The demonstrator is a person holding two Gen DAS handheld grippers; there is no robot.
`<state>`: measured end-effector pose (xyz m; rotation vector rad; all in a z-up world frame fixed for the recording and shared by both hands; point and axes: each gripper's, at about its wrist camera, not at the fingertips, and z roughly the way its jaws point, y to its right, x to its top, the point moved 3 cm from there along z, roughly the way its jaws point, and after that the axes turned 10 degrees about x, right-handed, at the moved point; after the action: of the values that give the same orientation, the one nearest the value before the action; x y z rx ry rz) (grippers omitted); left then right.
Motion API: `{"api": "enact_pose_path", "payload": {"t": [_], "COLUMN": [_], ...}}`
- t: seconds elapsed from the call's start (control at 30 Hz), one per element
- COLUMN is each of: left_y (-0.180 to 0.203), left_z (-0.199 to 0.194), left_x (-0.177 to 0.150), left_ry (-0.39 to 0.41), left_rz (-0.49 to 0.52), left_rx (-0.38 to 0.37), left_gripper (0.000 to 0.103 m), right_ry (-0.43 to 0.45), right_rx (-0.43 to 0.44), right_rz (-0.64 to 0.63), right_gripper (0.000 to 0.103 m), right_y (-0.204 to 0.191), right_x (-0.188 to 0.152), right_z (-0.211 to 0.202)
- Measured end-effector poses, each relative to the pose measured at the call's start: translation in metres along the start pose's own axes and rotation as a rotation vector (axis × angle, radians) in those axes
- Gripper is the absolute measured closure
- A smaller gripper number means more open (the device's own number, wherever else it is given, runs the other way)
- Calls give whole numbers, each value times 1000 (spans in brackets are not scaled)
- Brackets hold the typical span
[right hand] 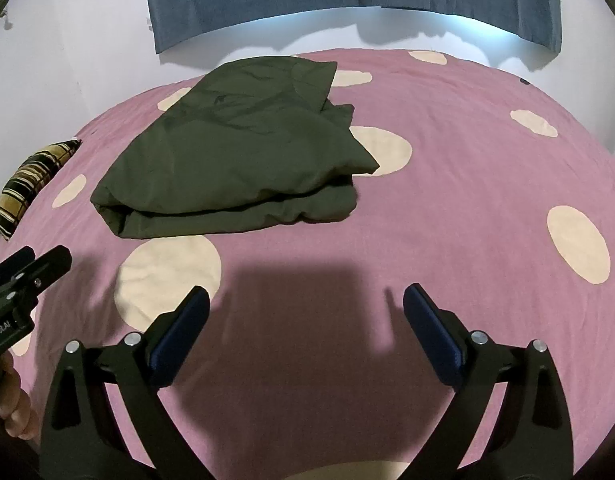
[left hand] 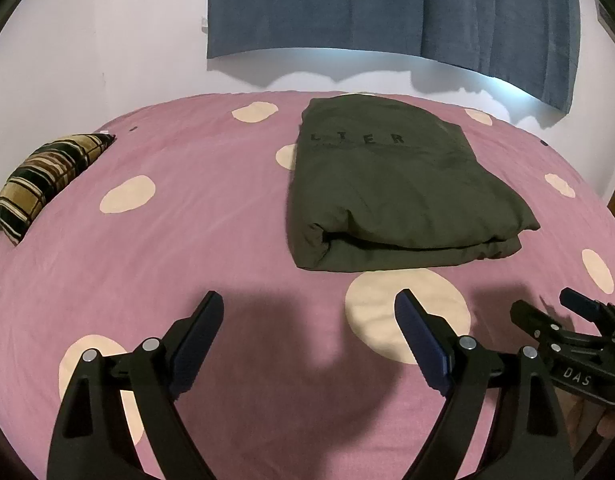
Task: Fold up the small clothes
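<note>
Olive-green folded cotton garment point(left hand: 391, 188) lies at frame centre on the pink spotted bedsheet point(left hand: 187, 216), well apart from both tongs. Left tongs point(left hand: 309, 312) and right tongs point(right hand: 305, 306) gape wide, empty. Pinching only its top layer could unravel the loose lower-right fold.

The bedsheet point(left hand: 211, 216) is mauve-pink with scattered cream spots. The folded garment point(left hand: 391, 196) in the centre is dark olive green with darker lettering across its upper part. The pillow point(left hand: 43, 184) at the left edge is plaid in black, mustard yellow and white. The curtain point(left hand: 387, 4) along the top is slate blue, against a white wall point(left hand: 107, 32).
</note>
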<state>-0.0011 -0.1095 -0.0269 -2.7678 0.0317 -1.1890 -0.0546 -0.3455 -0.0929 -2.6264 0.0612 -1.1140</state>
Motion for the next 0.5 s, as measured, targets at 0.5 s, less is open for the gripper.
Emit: {"api": "enact_pose_path", "payload": {"t": [0.5], "left_y": [-3], "left_z": [7], "left_x": [-2], "left_ry": [-43], "left_rz": [-10], "left_rx": [1], "left_gripper": [17], "right_ry": [0], "right_rx": [-1], "right_rz": [-12], "right_gripper": [6], "right_y": [-2], "right_x": [0], "right_z": [-1]}}
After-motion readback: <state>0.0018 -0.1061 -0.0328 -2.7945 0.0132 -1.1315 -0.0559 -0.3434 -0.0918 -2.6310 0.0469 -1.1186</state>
